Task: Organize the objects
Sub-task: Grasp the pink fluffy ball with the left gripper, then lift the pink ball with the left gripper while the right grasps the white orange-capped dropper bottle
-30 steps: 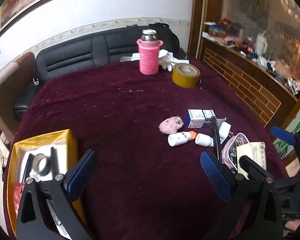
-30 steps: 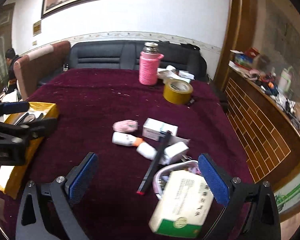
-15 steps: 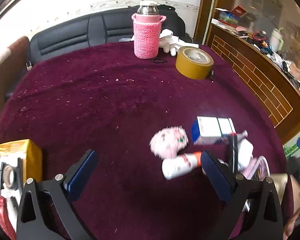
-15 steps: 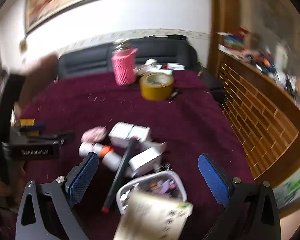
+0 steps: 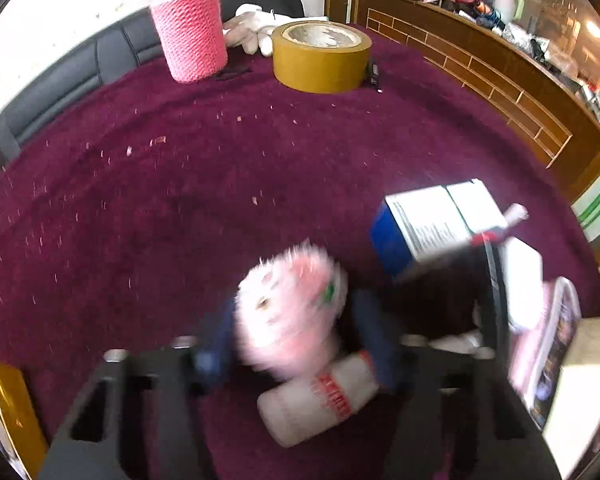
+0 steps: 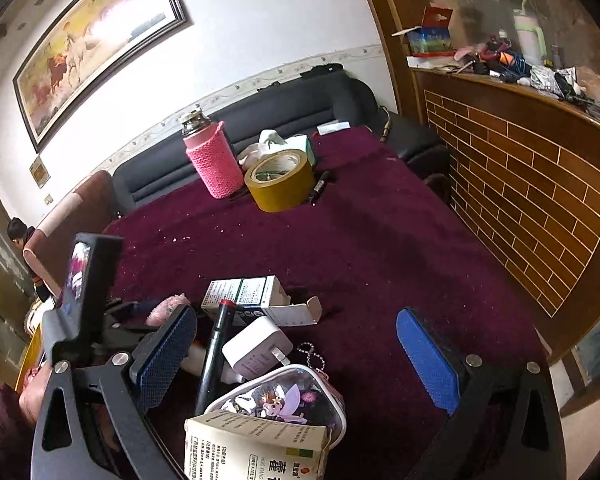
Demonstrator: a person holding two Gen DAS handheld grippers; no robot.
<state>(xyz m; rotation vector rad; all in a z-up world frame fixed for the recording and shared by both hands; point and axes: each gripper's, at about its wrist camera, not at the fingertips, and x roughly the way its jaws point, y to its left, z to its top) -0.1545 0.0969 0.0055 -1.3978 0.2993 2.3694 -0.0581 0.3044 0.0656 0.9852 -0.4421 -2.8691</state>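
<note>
A pink fluffy toy (image 5: pixel 288 308) lies on the maroon tablecloth (image 5: pixel 180 200). My left gripper (image 5: pixel 292 344) straddles it, its jaws closing with the blue pads against the fluff, in a blurred picture. A white bottle (image 5: pixel 320 396) lies just under the toy. In the right wrist view the toy (image 6: pixel 168 308) shows beside the left gripper's black body (image 6: pixel 84 300). My right gripper (image 6: pixel 296 360) stands open above a white charger (image 6: pixel 256 344), a black pen (image 6: pixel 216 348), a clear cartoon pouch (image 6: pixel 284 396) and a beige medicine box (image 6: pixel 256 448), holding none of them.
A blue-and-white carton (image 5: pixel 428 224) lies right of the toy. A yellow tape roll (image 5: pixel 320 60), a pink knitted flask (image 5: pixel 190 28) and white gloves (image 5: pixel 252 28) stand far back. A yellow box (image 5: pixel 4 408) sits near left. A brick-pattern counter (image 6: pixel 520 184) runs along the right.
My left gripper has dropped forward onto the pink fluffy toy and its wide jaws have closed in around it. The right gripper has rolled and shifted while staying open.
</note>
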